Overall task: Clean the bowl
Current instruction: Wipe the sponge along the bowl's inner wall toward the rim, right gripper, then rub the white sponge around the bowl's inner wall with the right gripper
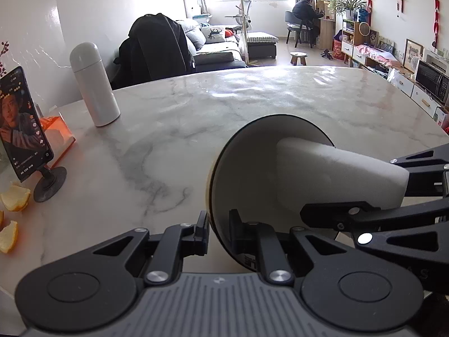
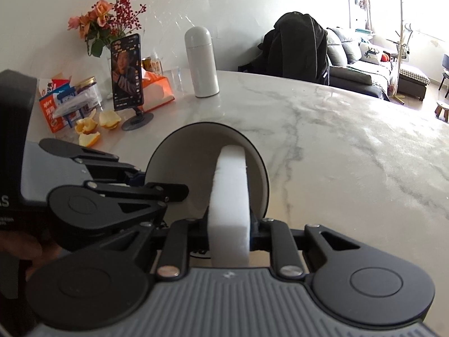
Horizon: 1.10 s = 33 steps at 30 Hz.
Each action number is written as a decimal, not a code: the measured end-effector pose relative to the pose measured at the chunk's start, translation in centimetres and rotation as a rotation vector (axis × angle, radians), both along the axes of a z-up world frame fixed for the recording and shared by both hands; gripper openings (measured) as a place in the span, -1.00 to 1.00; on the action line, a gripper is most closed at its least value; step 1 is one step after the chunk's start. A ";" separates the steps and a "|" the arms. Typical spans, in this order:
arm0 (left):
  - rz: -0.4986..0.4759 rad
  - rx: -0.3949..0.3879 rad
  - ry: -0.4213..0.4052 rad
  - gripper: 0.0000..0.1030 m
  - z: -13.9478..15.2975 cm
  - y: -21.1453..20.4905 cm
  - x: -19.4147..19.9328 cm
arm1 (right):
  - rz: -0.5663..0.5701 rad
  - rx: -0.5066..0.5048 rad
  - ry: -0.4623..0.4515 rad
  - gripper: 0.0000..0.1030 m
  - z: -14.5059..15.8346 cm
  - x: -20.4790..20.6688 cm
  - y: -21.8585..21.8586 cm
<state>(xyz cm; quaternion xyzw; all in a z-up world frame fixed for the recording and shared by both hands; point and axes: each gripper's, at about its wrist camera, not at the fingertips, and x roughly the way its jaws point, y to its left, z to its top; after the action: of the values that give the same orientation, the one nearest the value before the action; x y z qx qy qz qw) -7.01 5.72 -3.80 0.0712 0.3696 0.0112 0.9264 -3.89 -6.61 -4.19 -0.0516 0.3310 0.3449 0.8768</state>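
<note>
Tilting on edge, bowl (image 1: 241,168) sits clamped in left gripper (image 1: 219,233).

This is a lived-in home, an open dining and living room. A marble tabletop (image 1: 252,104) fills the foreground of the left wrist view; beyond it, at upper centre, stands a grey sofa (image 1: 213,47) with cushions, and a person (image 1: 304,14) sits at a desk by the bright window. A microwave (image 1: 430,80) rests on low drawers at right. In the right wrist view, flowers (image 2: 103,25) and orange peel (image 2: 92,129) sit at upper left.
</note>
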 end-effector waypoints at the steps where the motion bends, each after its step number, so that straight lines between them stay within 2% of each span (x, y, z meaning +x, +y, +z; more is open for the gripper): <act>1: -0.002 0.000 -0.001 -0.73 0.0 0.0 0.0 | 0.001 -0.001 0.006 -0.60 -0.1 0.0 0.1; 8: -0.008 -0.010 -0.001 -0.73 0.0 0.1 0.0 | 0.026 -0.005 0.050 -0.58 -1.1 0.0 0.9; 24: -0.016 0.001 0.003 -0.72 -0.1 0.1 0.1 | -0.003 -0.016 0.016 -0.59 -0.3 0.4 0.5; 33: -0.017 0.005 0.001 -0.72 -0.3 0.2 0.2 | 0.019 -0.010 0.040 -0.58 -0.7 0.4 0.8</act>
<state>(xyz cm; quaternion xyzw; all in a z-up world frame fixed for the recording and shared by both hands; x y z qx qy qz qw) -6.85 5.91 -4.08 0.0766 0.3694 0.0042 0.9261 -3.52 -5.84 -4.92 -0.0524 0.3496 0.3525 0.8665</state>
